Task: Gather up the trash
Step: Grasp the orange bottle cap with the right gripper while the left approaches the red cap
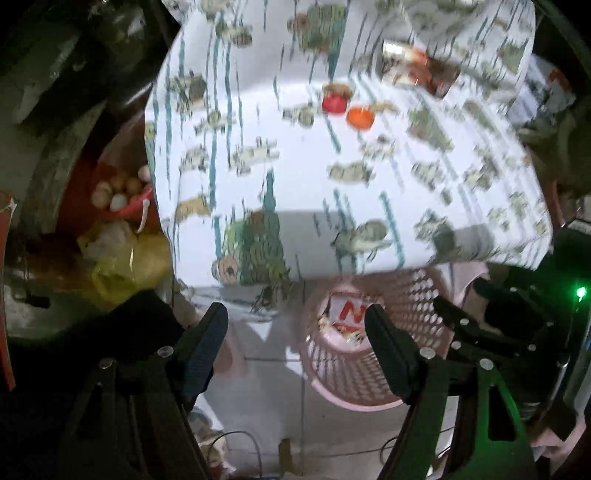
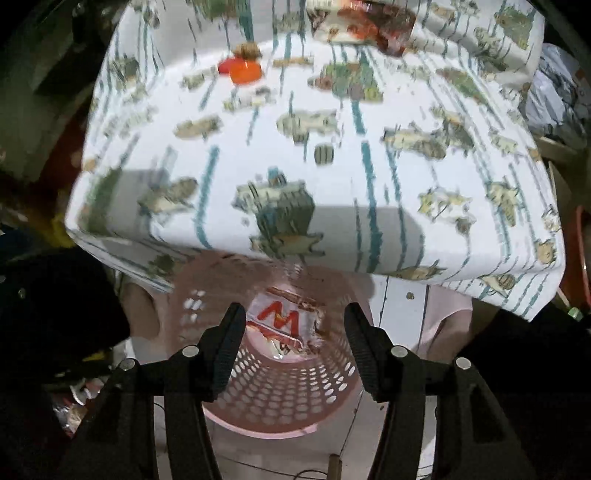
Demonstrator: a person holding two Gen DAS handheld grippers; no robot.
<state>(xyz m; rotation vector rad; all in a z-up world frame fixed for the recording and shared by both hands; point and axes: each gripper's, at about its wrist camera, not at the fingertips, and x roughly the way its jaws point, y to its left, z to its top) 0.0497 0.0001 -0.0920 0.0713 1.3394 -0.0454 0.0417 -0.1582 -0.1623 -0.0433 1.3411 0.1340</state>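
A pink perforated trash basket (image 2: 280,402) stands on the floor below the table's front edge, with a white wrapper bearing a red letter (image 2: 284,325) inside. My right gripper (image 2: 295,350) is open and empty right above the basket's mouth. My left gripper (image 1: 295,347) is open and empty, just left of the basket (image 1: 354,373); the wrapper (image 1: 347,314) shows there too. On the patterned tablecloth lie a red cap (image 1: 334,102), an orange cap (image 1: 360,117) and a crumpled red and silver wrapper (image 1: 417,68). The right view shows the orange cap (image 2: 245,71) and wrapper (image 2: 365,22).
The table (image 2: 369,229) is covered by a white cloth with green and blue prints. Left of it sit a red bag of eggs (image 1: 122,188) and a yellow bag (image 1: 125,266). Cables lie on the tiled floor (image 1: 266,417). The other gripper's body (image 1: 509,321) is at right.
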